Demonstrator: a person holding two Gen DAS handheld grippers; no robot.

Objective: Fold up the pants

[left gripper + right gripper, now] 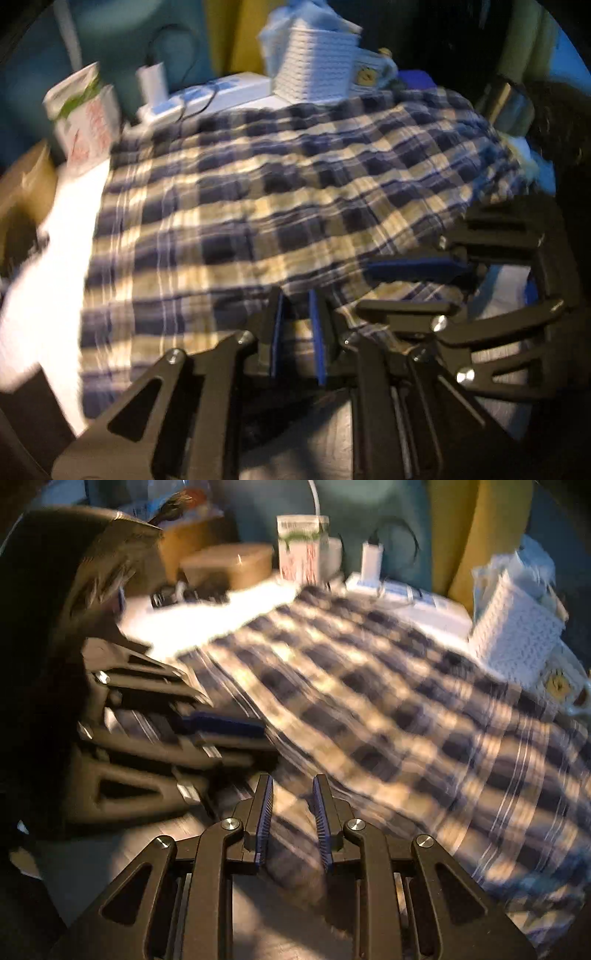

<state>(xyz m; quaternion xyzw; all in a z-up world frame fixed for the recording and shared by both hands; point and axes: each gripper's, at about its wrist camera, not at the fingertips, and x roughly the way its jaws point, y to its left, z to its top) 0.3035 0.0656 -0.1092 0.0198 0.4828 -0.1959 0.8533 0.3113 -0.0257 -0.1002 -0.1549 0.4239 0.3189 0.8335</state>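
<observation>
Covering the white table (44, 288), the plaid pants (258, 192) lie before a white basket (314, 70). Both angle down, the left gripper (297, 332) and right gripper (291, 823) pinching the near edge.

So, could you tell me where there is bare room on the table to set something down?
One bare strip of white tabletop lies between the plaid pants and the carton. The far edge is crowded: power strip, woven basket, mug.
</observation>
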